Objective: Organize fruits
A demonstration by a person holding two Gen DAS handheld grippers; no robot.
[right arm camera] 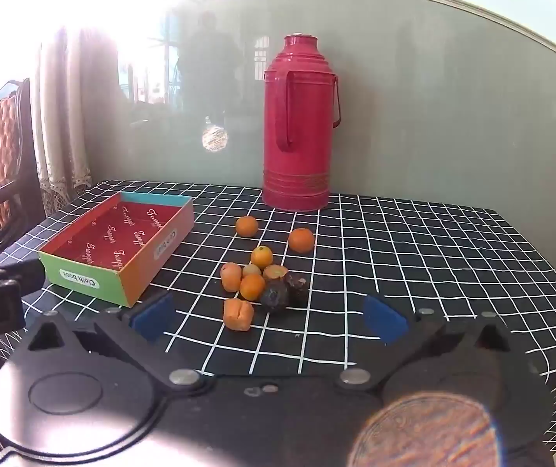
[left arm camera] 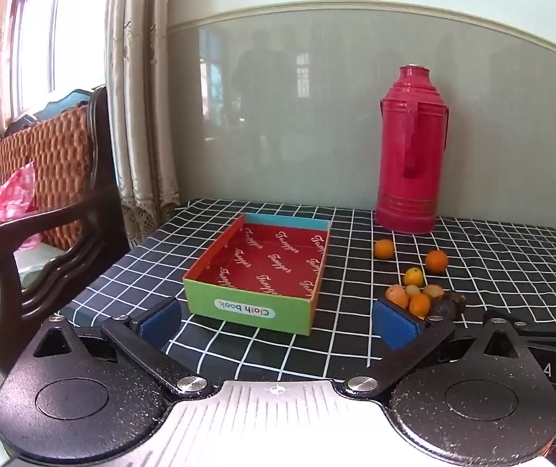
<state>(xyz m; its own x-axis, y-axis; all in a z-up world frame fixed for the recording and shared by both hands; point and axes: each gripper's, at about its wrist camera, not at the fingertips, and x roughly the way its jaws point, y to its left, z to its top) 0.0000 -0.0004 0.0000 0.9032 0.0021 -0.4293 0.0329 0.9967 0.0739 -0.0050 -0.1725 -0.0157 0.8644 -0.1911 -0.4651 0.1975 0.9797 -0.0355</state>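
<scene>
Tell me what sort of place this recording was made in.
Most likely a room in a home, perhaps a living or dining room. A table with a checked tablecloth stands against the wall, a red thermos flask on it, with lace curtains at a window and a cushioned wooden armchair beside it.

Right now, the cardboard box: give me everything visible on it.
The cardboard box is a shallow, open-topped rectangular tray, empty. Its inside is red with white script lettering; the near end wall is green with a white "Cloth book" label, the far end is blue, and the right side is orange. It lies flat on the checked tablecloth, left of the fruits, touching none.
</scene>
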